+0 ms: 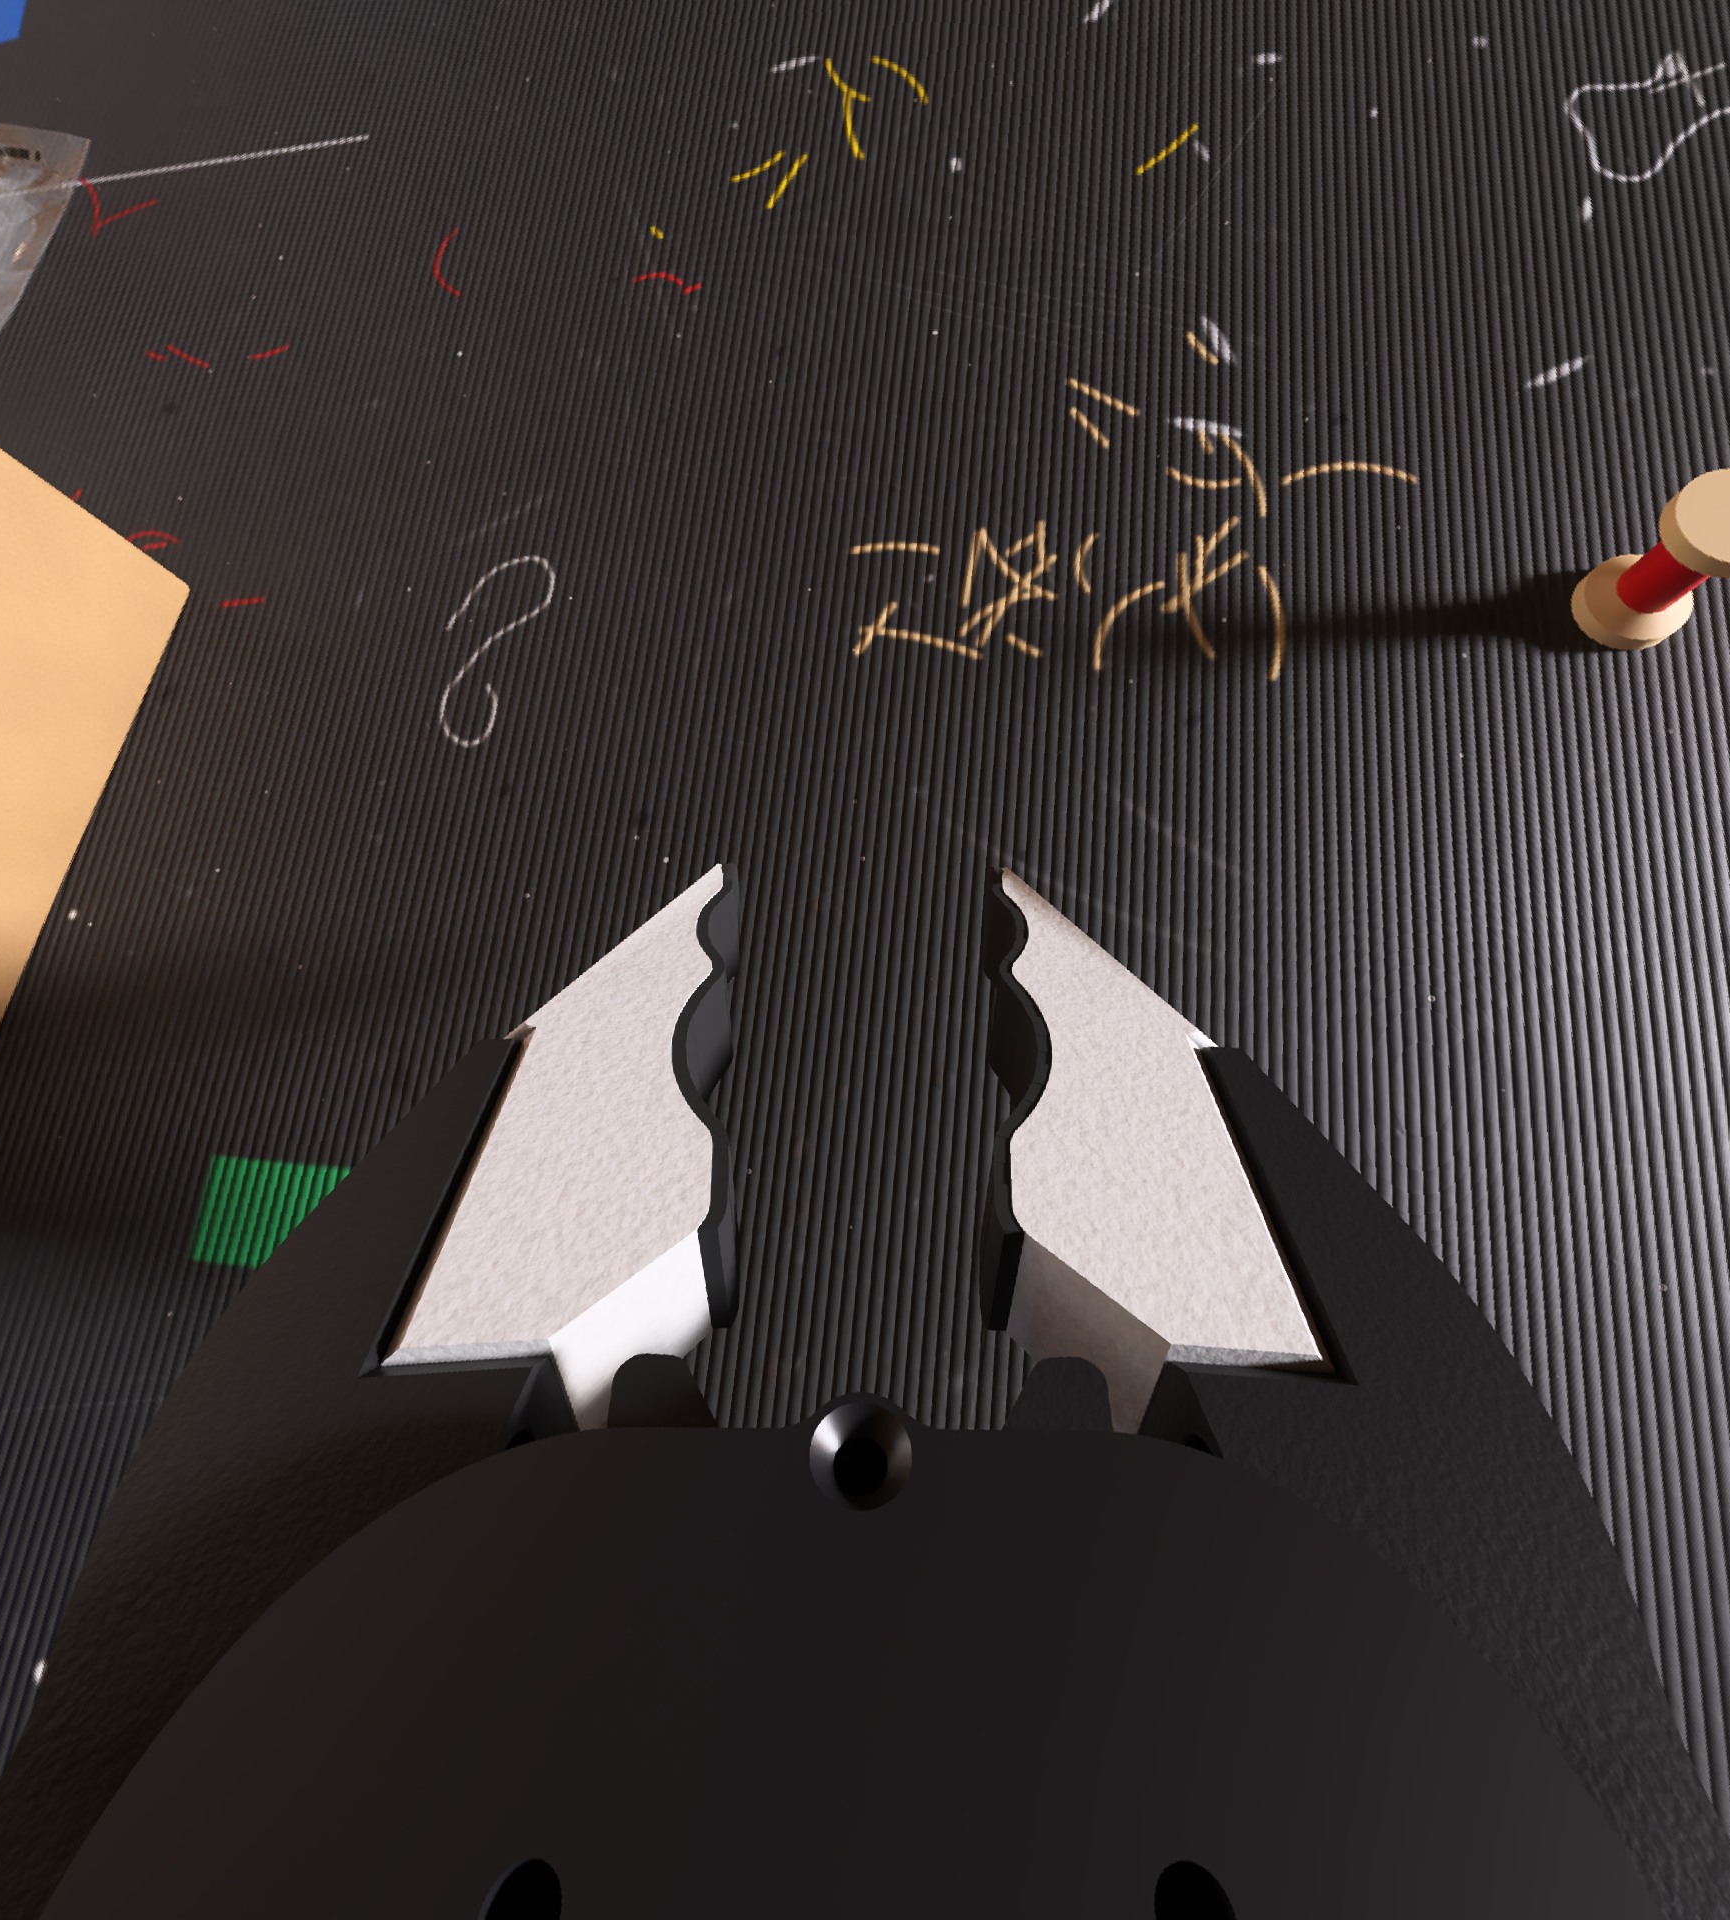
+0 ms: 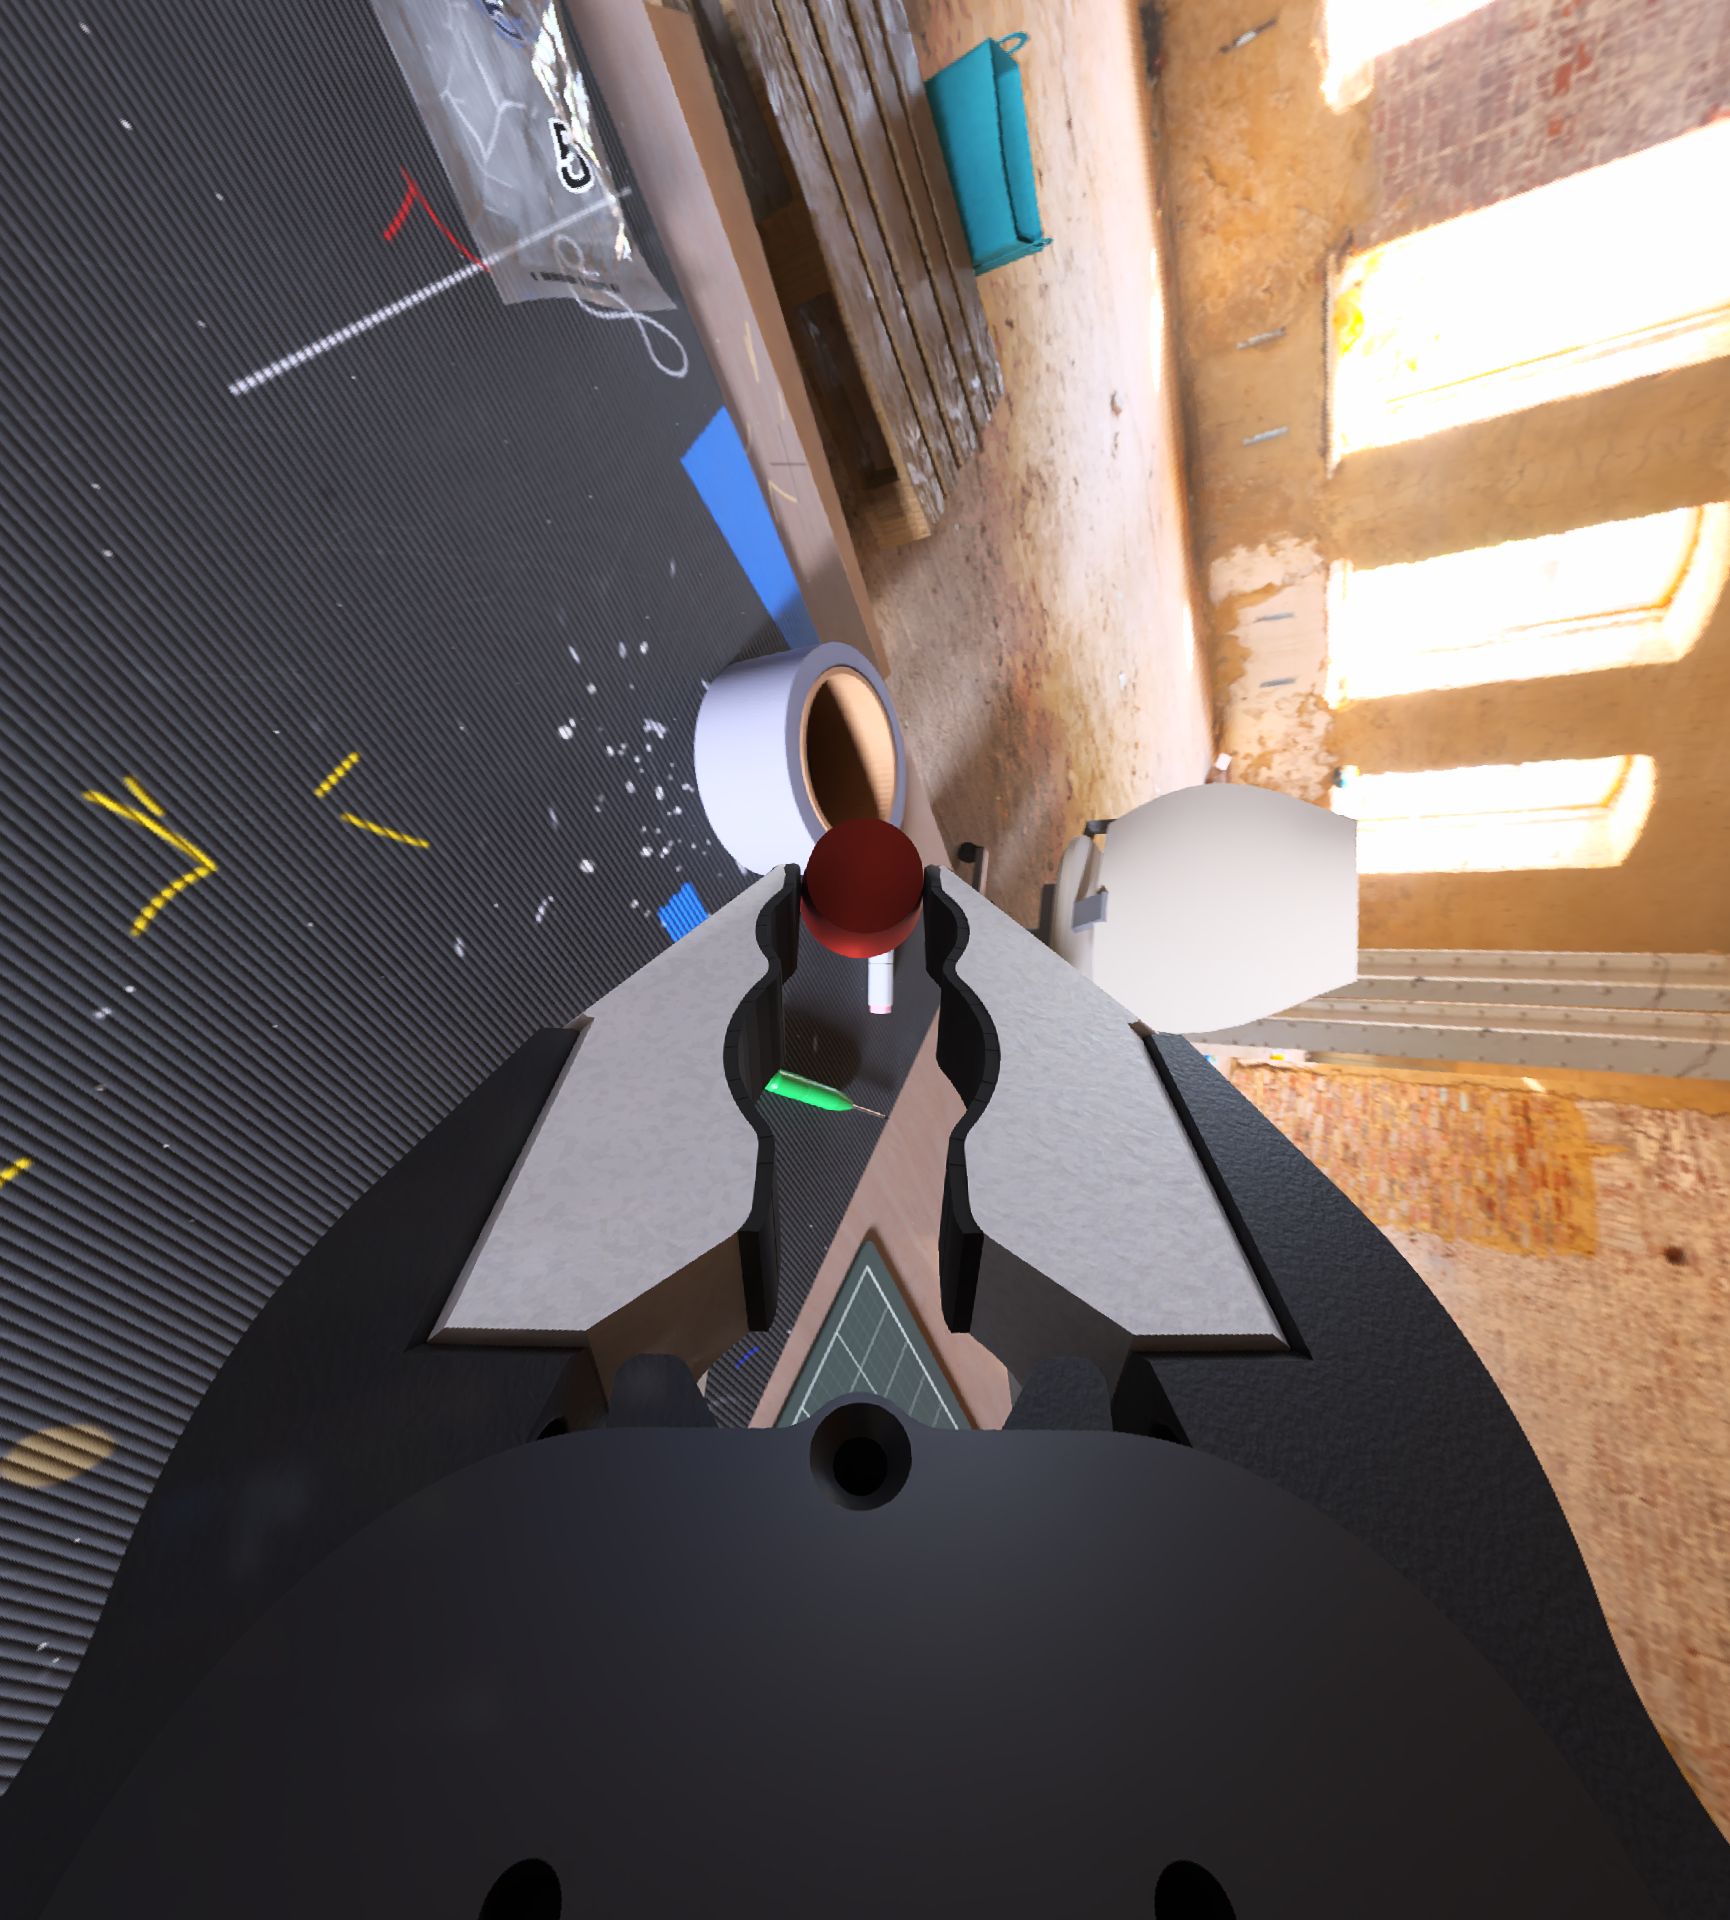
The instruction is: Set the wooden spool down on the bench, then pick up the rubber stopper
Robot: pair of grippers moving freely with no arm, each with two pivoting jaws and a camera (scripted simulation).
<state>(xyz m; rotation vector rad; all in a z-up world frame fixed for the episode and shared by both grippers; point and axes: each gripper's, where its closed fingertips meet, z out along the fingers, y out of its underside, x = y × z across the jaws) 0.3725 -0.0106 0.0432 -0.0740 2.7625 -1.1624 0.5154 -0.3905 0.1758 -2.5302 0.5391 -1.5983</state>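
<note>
The red rubber stopper (image 2: 861, 888) sits pinched at the very tips of the right gripper (image 2: 861, 883), while the left gripper (image 1: 861, 894) hangs spread and empty, the spool (image 1: 1684, 561) standing on the bench mat (image 1: 840, 748) far ahead to its right.

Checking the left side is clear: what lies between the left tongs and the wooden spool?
In the left wrist view, only ribbed black mat with tan thread scraps lies between the open left tongs and the wooden spool; no solid object.
</note>
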